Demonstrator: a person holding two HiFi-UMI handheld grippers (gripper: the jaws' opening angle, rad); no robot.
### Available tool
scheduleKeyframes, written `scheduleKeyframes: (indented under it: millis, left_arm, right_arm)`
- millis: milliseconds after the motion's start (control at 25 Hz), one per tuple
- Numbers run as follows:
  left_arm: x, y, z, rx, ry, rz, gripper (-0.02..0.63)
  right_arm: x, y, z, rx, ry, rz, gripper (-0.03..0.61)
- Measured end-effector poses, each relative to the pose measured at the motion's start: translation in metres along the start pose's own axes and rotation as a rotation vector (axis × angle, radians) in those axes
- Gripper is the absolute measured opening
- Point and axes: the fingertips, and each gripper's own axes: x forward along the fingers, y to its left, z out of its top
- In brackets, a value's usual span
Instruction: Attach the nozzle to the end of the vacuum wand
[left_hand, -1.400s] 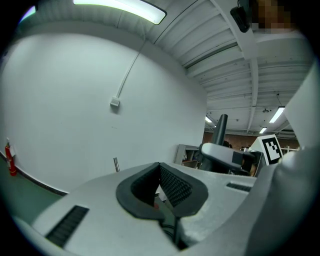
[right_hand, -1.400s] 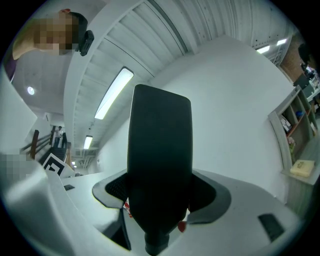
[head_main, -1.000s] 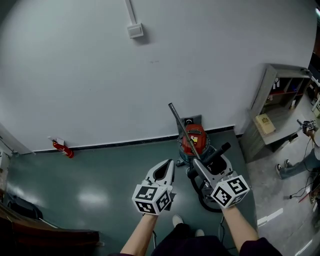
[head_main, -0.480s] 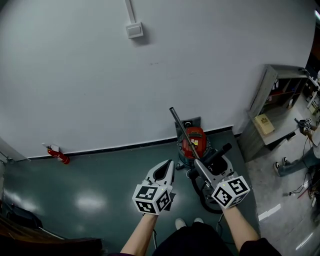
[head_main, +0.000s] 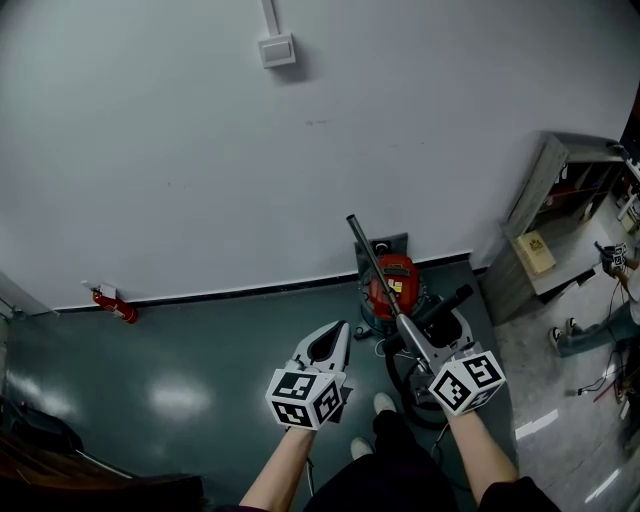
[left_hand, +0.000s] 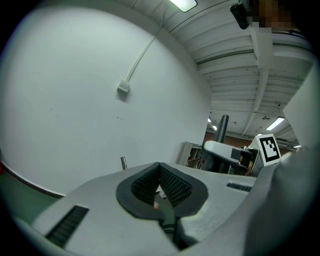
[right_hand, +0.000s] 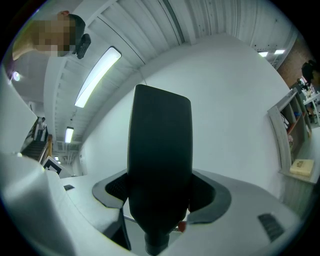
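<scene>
Head view: the left gripper (head_main: 341, 333) is clenched on nothing, its white jaws meeting in a point. To its right, the right gripper (head_main: 415, 335) grasps the black plastic nozzle (head_main: 452, 300); the nozzle's lower end is hard to tell from the dark hose (head_main: 400, 392) behind it. Just past the right gripper's tips a slim metal vacuum wand (head_main: 366, 252) slants upward across a red canister (head_main: 396, 280), its lower end hidden.

Left gripper view: ribbed dark pads (left_hand: 174, 187) touch; beyond them only the wand's tip shows.

Right gripper view: the smooth, flat, round-shouldered nozzle fills the gap, pads pressed to both sides, and its lower end is hard to make out.
</scene>
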Motion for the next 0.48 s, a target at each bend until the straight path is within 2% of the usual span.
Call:
scheduleKeyframes:
  millis: [480]
  left_arm:
    - [0.065, 0.036, 0.007, 0.000, 0.029, 0.001, 0.003]
  right_arm:
    - [0.066, -0.048, -0.004, 0.031, 0.003, -0.006, 0.336]
